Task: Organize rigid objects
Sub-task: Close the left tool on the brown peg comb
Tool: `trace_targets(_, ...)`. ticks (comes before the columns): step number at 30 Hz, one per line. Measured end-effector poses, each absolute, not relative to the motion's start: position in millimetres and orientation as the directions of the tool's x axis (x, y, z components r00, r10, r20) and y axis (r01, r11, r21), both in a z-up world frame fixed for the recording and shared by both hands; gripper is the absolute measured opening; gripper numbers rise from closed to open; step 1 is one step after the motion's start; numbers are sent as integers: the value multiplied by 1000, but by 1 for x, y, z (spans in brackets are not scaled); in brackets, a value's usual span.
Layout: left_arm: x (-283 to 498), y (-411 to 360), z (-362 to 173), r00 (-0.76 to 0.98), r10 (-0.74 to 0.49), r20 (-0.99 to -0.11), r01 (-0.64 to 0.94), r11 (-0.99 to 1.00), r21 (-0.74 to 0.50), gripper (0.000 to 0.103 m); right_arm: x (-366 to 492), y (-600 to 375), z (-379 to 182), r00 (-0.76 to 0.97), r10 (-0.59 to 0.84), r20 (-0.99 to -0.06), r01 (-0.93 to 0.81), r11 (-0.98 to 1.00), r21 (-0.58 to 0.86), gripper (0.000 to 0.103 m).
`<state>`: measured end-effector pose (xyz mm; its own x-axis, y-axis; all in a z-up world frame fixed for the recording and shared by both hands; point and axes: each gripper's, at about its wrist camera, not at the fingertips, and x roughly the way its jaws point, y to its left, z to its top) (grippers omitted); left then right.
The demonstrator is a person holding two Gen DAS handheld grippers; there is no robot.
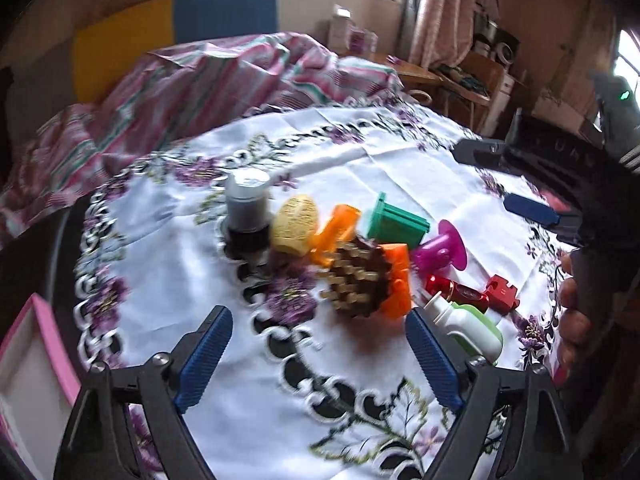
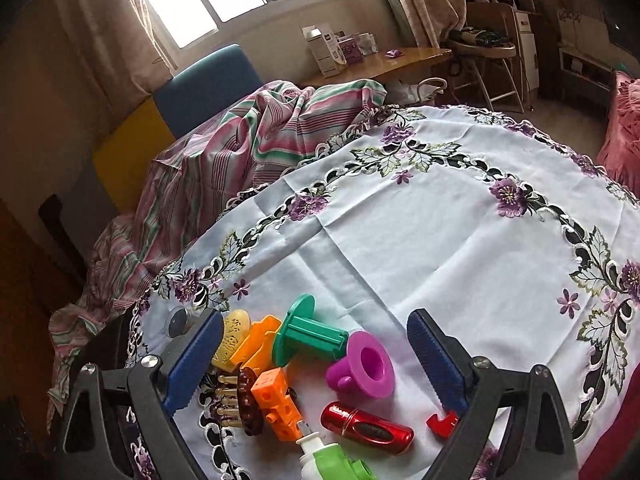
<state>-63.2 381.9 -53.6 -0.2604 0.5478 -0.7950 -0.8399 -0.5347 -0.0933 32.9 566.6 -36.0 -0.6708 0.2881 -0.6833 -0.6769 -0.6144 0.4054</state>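
Both tongs, left tongs (image 1: 318, 354) and right tongs (image 2: 316, 364), are standing wide open and empty over the cluttered toys near the counter's left edge; judging best, singling out the brown brush (image 1: 360, 280) first.

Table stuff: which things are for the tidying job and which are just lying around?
For the job: green spool, purple cup, red tube, orange block, brown brush, silver-lidded jar, pink box.

Just lying about: striped blanket, blue chair, carton on the desk.
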Motion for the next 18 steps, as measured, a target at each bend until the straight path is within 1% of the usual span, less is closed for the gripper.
trace_targets(4,-63,413,-73,-243,524,-817,-869,-491,-56,86,32,568,-38,-674,272,-686,-673,-609,420,95)
trace_targets(6,-67,420,-78,-226,524,-821,-873,-483,-69,80,32,568,-38,-676,270,-686,-671,-611,421,95)
trace_targets(8,-72,429,-86,-207,519,-829,-879,-470,-75,76,31,567,-39,-676,268,-687,-670,-612,420,95)
trace_targets(10,-74,434,-94,-187,527,-829,-886,-455,-90,75,30,567,-39,-674,267,-689,-670,-614,418,95)
trace_targets(12,-77,435,-97,-156,544,-824,-886,-445,-126,61,29,567,-39,-667,275,-693,-675,-618,404,95)
trace_targets(13,-79,434,-97,-141,556,-819,-883,-445,-150,59,29,567,-40,-663,276,-696,-677,-618,399,94)
trace_targets(14,-80,432,-95,-117,577,-809,-881,-437,-184,50,28,567,-41,-661,270,-700,-677,-618,401,92)
trace_targets(16,-80,426,-94,-104,585,-804,-875,-438,-206,50,25,567,-44,-656,258,-709,-672,-626,395,91)
trace_targets(17,-80,422,-94,-107,586,-803,-875,-439,-203,50,21,565,-45,-652,251,-715,-668,-636,387,87)
trace_targets(18,-79,418,-94,-108,586,-803,-874,-441,-205,50,19,563,-46,-652,240,-719,-661,-644,385,85)
